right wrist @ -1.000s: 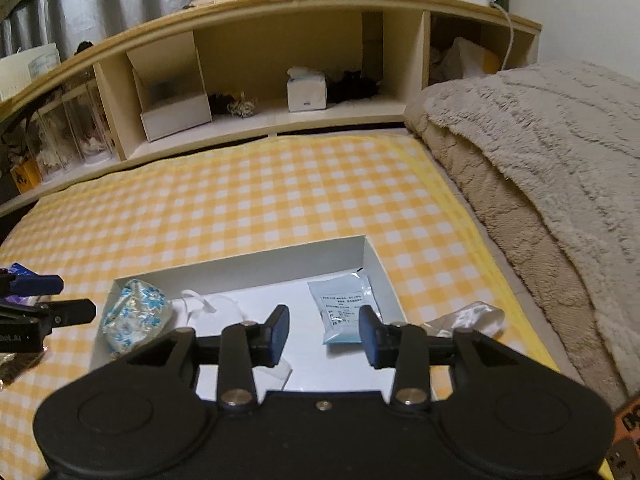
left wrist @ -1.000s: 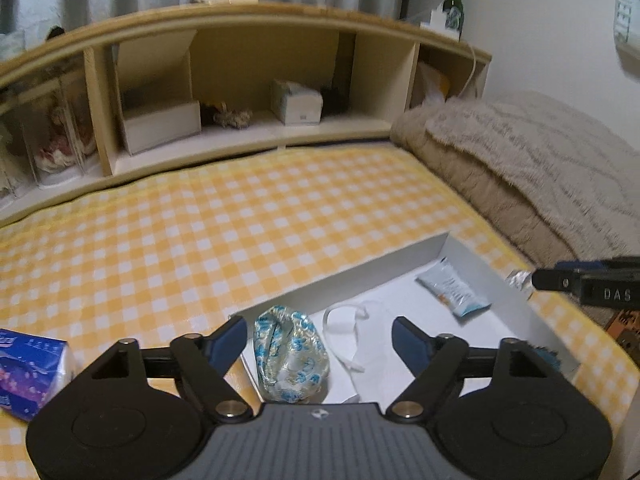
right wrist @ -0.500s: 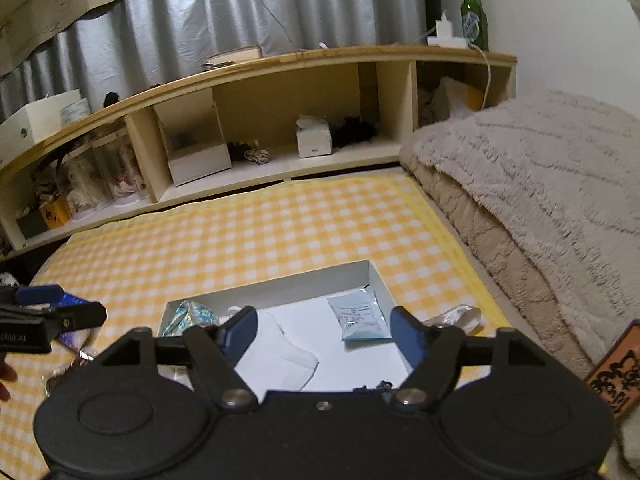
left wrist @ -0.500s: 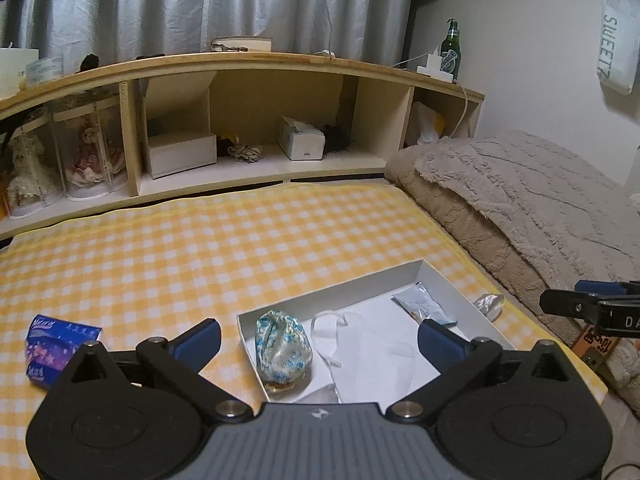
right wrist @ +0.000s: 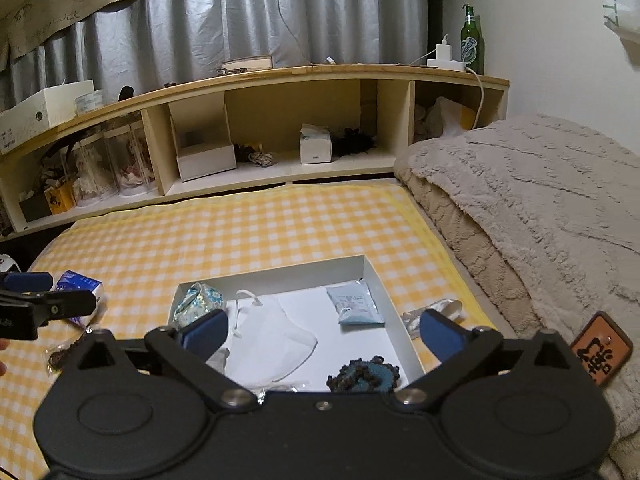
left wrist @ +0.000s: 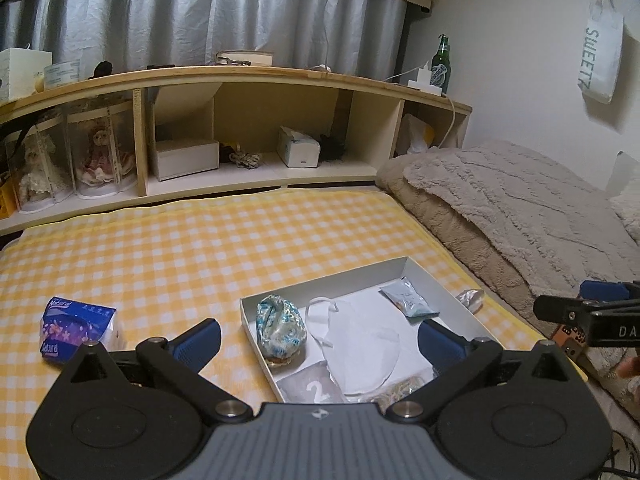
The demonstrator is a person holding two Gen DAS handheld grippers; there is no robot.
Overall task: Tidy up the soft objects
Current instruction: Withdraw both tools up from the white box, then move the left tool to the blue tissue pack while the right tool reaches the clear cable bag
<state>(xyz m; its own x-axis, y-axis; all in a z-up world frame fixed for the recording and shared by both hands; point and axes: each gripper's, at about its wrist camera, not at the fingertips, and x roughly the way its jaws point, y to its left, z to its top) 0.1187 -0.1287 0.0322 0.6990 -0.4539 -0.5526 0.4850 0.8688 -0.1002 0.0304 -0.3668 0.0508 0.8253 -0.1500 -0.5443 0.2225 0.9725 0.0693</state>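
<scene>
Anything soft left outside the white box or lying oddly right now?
Yes. A tissue pack lies on the checked sheet left of the white box, and a clear crumpled wrapper sits just outside its right wall. Both grippers are open and empty.

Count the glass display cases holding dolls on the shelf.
2: the left doll case and the right doll case stand side by side in the shelf's leftmost compartment. Others may be hidden beyond the frame's edge.
</scene>
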